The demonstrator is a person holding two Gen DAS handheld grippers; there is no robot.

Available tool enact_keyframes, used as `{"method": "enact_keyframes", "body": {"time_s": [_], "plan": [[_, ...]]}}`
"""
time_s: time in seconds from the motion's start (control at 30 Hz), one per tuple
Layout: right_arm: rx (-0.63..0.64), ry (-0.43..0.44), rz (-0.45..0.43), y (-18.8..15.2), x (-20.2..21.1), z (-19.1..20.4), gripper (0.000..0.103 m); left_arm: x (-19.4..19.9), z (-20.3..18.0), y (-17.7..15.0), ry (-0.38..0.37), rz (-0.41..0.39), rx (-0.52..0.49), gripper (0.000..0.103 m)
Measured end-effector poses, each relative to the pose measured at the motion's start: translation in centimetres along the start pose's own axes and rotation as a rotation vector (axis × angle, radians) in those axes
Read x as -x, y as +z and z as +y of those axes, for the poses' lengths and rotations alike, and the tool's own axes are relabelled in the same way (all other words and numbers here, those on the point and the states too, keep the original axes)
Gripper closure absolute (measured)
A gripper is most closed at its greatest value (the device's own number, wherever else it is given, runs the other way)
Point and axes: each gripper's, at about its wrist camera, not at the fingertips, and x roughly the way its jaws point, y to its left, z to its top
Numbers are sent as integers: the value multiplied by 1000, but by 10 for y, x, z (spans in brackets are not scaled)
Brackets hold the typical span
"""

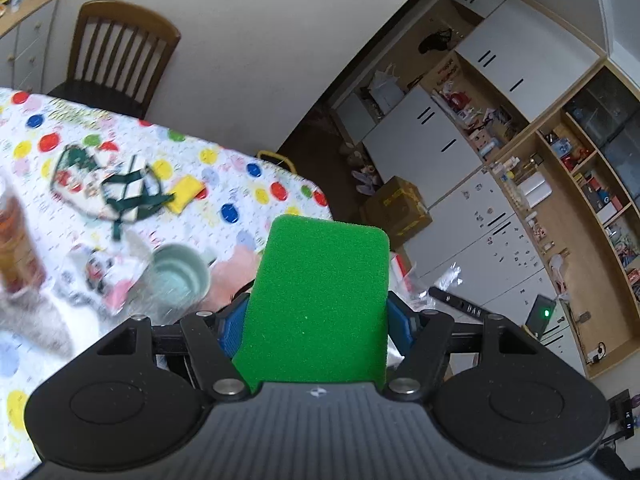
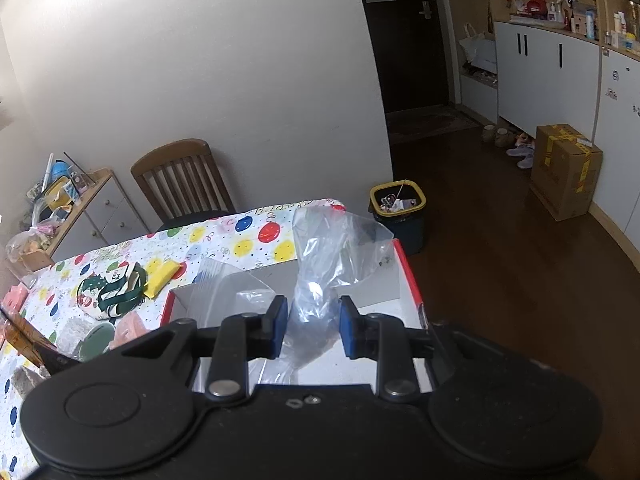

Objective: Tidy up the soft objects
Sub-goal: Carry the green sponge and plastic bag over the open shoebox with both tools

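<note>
1. Left claw (image 1: 316, 320): its blue pads pinch a green sponge (image 1: 320, 300) by its long sides. The sponge is a rounded rectangle with a coarse, grainy face. It is raised clear of the desk (image 1: 224, 184), probably for carrying to the box.
2. Right claw (image 2: 312, 328): narrowly parted, its pads close against a clear plastic bag (image 2: 320, 280). Whether they truly press the thin, crinkled, glossy film cannot be told.
3. The bag rises from a white box with red rim (image 2: 408, 268), likely held up to receive soft items.
4. Beyond, on the dotted cloth: a yellow sponge (image 2: 162, 276), a green-strapped pouch (image 2: 116, 292) and a green cup (image 1: 182, 276).
</note>
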Motion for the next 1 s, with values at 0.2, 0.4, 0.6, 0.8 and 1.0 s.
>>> {"method": "enact_keyframes", "body": {"time_s": [0.2,0.4,0.6,0.8,1.0], "plan": [[10,36,7,3,-4,4,76,34,6,-19,-21,-7,-54,34],[72,149,-2,-1,7,31,76,39,16,-65,68,89,-154,34],[181,290,62,-17,14,82,76,19,54,-122,159,196,-152,34],[334,380,125,-46,24,141,76,15,77,-170,187,222,-281,34],[489,416,200,-97,17,201,76,14,97,-201,179,207,-370,34]]}}
